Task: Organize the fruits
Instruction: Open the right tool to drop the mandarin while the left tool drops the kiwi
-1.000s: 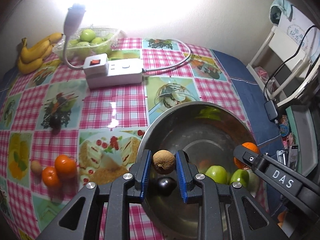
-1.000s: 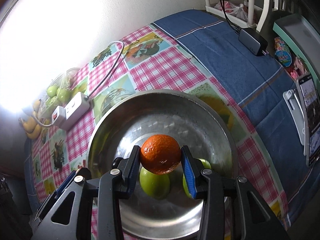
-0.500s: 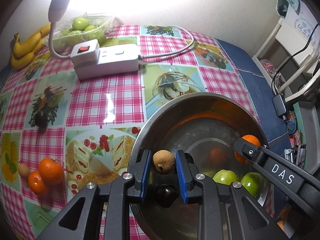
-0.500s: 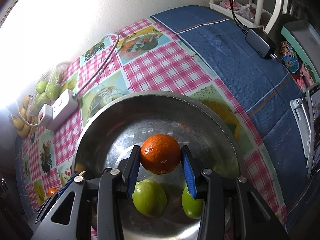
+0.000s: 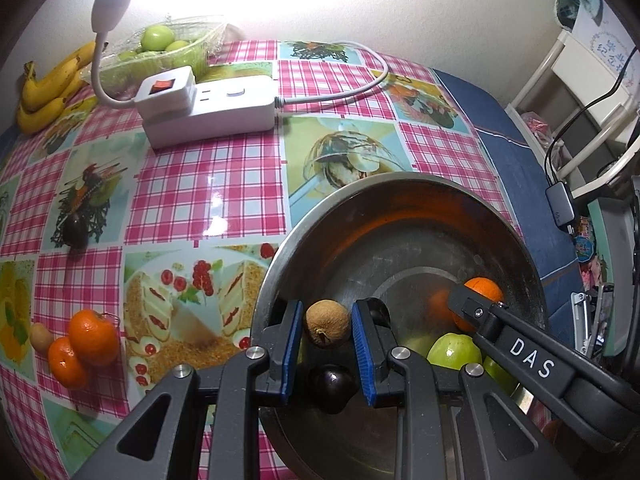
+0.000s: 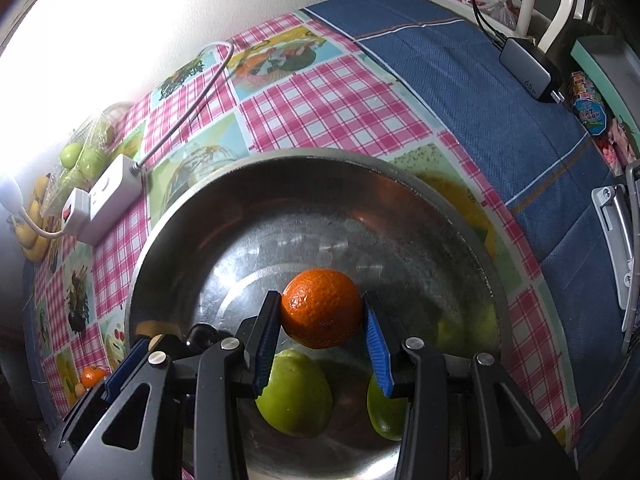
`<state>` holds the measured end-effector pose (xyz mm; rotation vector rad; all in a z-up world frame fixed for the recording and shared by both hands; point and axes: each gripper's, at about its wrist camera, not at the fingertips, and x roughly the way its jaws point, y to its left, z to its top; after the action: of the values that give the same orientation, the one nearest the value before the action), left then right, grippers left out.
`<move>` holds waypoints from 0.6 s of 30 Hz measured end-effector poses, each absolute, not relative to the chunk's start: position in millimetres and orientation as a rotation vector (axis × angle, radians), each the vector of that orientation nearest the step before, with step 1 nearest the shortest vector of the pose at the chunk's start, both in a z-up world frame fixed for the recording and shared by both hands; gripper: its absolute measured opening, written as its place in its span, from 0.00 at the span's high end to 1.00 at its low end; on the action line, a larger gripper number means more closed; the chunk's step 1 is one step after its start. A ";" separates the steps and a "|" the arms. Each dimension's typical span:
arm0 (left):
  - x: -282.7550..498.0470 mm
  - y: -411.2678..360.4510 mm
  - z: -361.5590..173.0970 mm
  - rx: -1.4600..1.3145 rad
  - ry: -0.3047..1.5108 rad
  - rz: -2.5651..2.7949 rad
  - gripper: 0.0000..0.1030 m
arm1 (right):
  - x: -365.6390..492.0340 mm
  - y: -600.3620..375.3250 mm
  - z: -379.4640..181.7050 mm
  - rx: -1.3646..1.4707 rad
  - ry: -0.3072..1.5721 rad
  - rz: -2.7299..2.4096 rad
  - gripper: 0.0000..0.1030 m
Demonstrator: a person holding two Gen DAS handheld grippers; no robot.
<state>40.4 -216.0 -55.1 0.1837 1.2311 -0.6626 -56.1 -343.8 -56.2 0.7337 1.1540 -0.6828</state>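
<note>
My left gripper is shut on a brown kiwi, held over the near left side of a steel bowl. A dark plum lies in the bowl below it. My right gripper is shut on an orange, held over the same steel bowl. Two green apples lie in the bowl beneath it. In the left wrist view the right gripper shows at right with the orange.
Two oranges and a small brown fruit lie on the checked tablecloth at left. A dark plum, white power strip with lamp, bananas and a tray of green apples sit farther back.
Both grippers have moved forward and lower over the bowl, each still holding its fruit. The bowl now fills more of both views.
</note>
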 end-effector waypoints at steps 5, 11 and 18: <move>40.5 -216.2 -55.1 0.185 1.231 -0.662 0.73 | -54.5 -344.6 -56.5 0.735 1.156 -0.680 0.59; 40.8 -215.7 -54.8 0.186 1.234 -0.659 0.73 | -55.0 -343.2 -56.7 0.731 1.162 -0.682 0.59; 41.6 -213.7 -54.4 0.169 1.256 -0.658 0.72 | -52.3 -344.8 -53.2 0.724 1.168 -0.685 0.58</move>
<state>41.6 -213.7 -54.4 0.1693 1.2556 -0.6583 -52.3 -344.8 -53.2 0.7241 1.1681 -0.6851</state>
